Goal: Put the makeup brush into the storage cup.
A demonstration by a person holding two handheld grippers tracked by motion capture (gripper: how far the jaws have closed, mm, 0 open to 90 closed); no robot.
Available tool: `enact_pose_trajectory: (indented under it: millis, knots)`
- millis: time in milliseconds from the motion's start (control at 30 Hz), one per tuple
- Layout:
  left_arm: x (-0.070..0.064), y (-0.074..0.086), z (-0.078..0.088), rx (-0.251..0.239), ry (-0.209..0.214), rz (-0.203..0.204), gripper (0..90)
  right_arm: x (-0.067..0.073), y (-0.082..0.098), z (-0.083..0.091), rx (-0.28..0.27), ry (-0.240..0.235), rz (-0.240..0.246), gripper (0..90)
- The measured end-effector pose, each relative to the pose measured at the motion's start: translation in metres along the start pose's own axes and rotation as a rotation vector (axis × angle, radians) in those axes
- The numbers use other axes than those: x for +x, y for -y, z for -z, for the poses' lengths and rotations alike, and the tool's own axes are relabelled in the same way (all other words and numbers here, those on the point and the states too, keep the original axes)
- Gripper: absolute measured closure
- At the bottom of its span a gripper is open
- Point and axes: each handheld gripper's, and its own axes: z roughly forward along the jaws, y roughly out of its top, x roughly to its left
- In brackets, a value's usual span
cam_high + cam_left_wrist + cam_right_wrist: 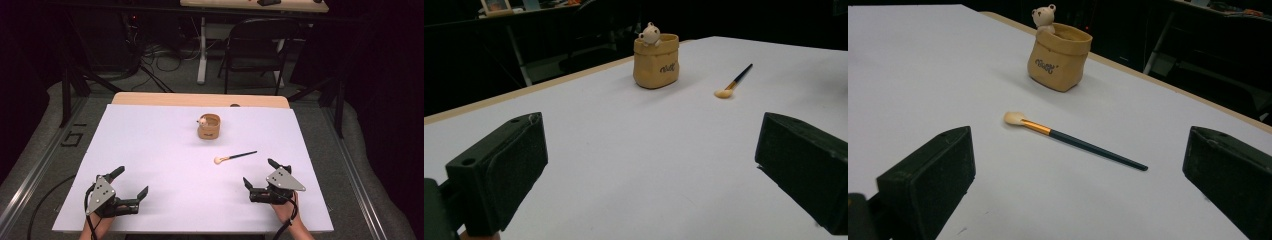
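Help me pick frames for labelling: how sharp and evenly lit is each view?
High view: white table bright, surroundings dark. Left gripper view: pot and brush slightly soft. Right gripper view: brush crisp, faint shadow.

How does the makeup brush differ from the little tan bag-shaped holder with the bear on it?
The slim dark-handled makeup brush lies flat on the white table; the tan bag-shaped holder with a small bear figure on its rim stands upright. The brush is long and thin, the holder squat and wide. The brush lies nearer the right gripper. Both rest untouched on the table.
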Motion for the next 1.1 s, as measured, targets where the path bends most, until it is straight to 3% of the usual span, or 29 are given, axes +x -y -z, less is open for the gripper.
enact_pose_trajectory:
  millis: [667, 1100]
  knots:
    - [0.000, 0.000, -0.001, 0.000, 0.010, 0.003, 0.3, -0.006, -0.003, -0.028, 0.045, -0.036, 0.029, 0.0]
    - [0.001, 0.000, 0.000, 0.001, 0.006, 0.004, 0.3, -0.004, -0.006, -0.043, 0.044, -0.057, 0.045, 0.0]
